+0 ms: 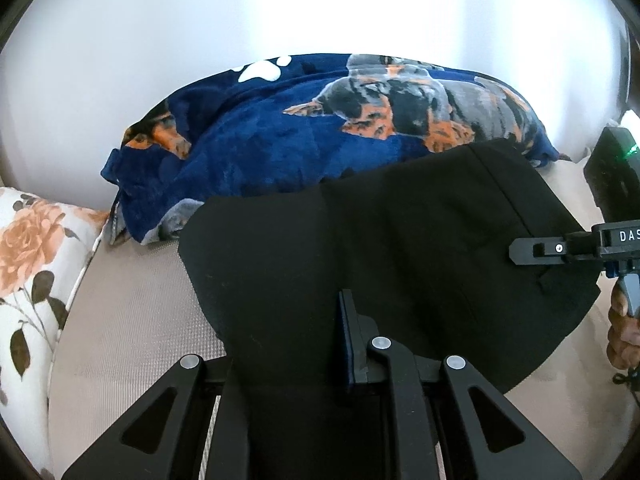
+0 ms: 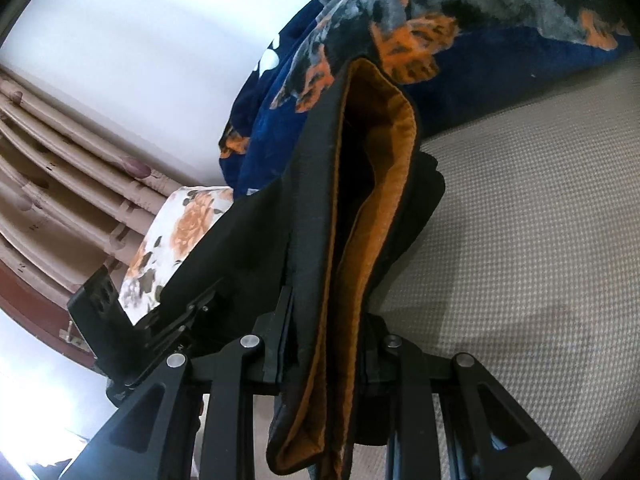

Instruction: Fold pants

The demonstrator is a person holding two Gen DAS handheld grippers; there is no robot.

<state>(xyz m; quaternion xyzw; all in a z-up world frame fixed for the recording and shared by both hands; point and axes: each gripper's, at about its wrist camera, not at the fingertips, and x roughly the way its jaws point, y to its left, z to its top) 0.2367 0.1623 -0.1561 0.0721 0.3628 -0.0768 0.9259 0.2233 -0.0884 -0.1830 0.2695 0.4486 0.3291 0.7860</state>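
Broadly, black pants point(image 1: 400, 248) lie folded across the beige bed point(image 1: 132, 320), their far edge against a blue dog-print blanket point(image 1: 280, 136). Right gripper point(image 2: 324, 340) fingers clamp an upright fold showing orange lining. Left gripper point(image 1: 296, 344) fingers sit nearly closed, black cloth pinched between them. Letters "DAS" show on the right gripper's body.

Both views bright, daylight feel. Wall point(image 1: 320, 12) blown out to white glare in left view; lower left corner of right view also overexposed. Pants point(image 1: 400, 248) read as flat black, almost no fabric detail. Strong fisheye bending and dark vignette at all edges. Blanket point(image 2: 460, 8) soft and smeared near the top in right view. Faint soft shadow on mattress point(image 2: 540, 260).
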